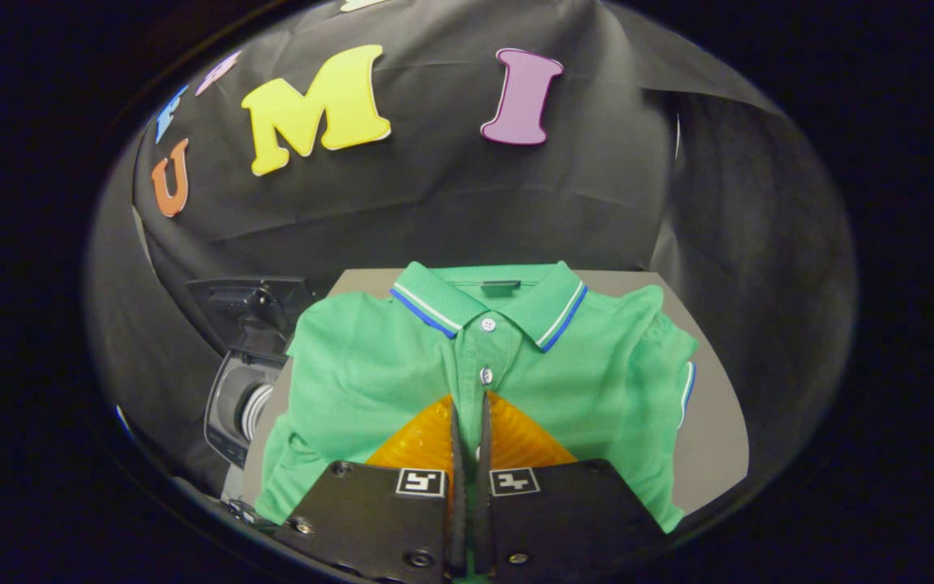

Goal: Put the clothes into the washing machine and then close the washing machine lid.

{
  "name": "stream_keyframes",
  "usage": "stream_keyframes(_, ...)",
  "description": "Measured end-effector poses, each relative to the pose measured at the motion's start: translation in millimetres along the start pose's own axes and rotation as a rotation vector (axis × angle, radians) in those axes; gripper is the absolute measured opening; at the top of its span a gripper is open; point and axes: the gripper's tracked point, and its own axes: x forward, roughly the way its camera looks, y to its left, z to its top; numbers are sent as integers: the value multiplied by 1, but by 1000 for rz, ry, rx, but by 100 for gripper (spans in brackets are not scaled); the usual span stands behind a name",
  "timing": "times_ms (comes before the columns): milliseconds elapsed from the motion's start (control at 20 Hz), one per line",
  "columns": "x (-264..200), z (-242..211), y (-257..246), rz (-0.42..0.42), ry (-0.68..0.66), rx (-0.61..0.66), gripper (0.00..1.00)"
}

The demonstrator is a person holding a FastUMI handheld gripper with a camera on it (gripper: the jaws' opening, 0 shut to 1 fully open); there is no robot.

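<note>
Seen from the gripper view, the gripper [470, 399] has its two fingers drawn almost together, only a thin slit between the tips, with nothing caught in that slit. The fingertips point at the button placket of a green polo shirt [370, 365], just below the lower of its two white buttons [486, 375]; whether the tips touch the cloth cannot be told.

The shirt lies folded, front up, on a grey table [714, 438], filling most of the top. Its collar [487, 300] sits at the far side, beyond the fingers, trimmed with white and blue stripes, and a dark label shows inside the neck. One short sleeve lies folded at the right of the shirt, its hem edged in blue and white.

Beside the table, to the left of the shirt and lower down, stands the washing machine [236, 405]. Its dark lid [252, 304] is raised, and a pale round opening shows under it.

Black cloth hangs as the wall [451, 203] behind the table and the machine.
</note>
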Motion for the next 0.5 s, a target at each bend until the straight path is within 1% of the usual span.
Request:
stream_keyframes(300, -15, -1, 2, 60, -58, 19, 7)
stream_keyframes(500, -34, 9, 9, 90, -119, 40, 7)
